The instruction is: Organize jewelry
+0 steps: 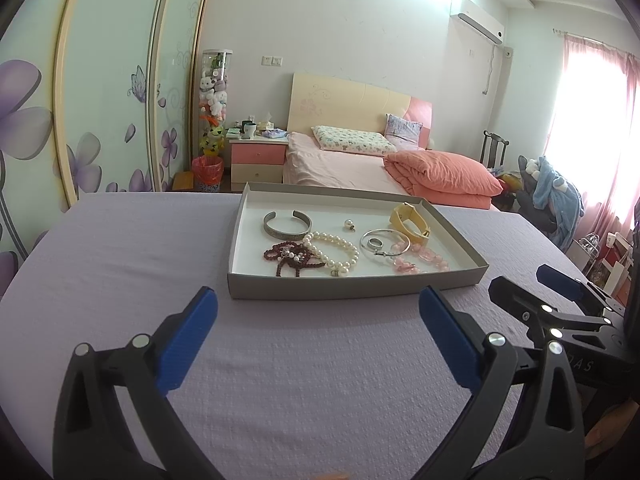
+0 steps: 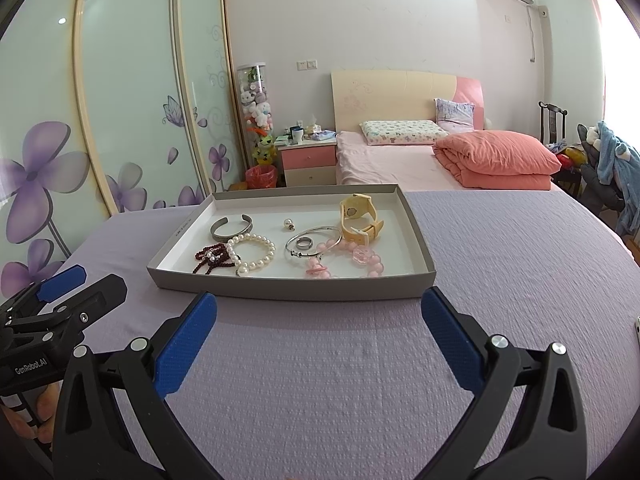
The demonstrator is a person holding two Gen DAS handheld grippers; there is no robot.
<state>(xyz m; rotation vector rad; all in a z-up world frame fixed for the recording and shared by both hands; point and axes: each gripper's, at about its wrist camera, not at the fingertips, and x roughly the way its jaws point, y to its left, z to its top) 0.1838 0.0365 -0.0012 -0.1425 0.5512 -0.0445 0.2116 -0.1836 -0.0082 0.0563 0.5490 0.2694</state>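
Several pieces lie loose in the shallow grey cardboard tray (image 1: 460,226) on the lavender-clothed tabletop (image 1: 120,248) in the left wrist view: a silver cuff bangle (image 1: 287,225) far left, a white pearl bracelet (image 1: 334,251) touching dark red beads (image 1: 290,258) near left; the left claw (image 1: 318,338) hangs wide open and empty short of the tray. From the right wrist, a yellow wristwatch (image 2: 360,216) lies far right, a pink bead bracelet (image 2: 352,260) overlaps a thin silver hoop (image 2: 314,242), and the right claw (image 2: 320,340) gapes equally, holding nothing. Whether sorting is starting or finished cannot be judged; overlapping strands suggest separating remains.
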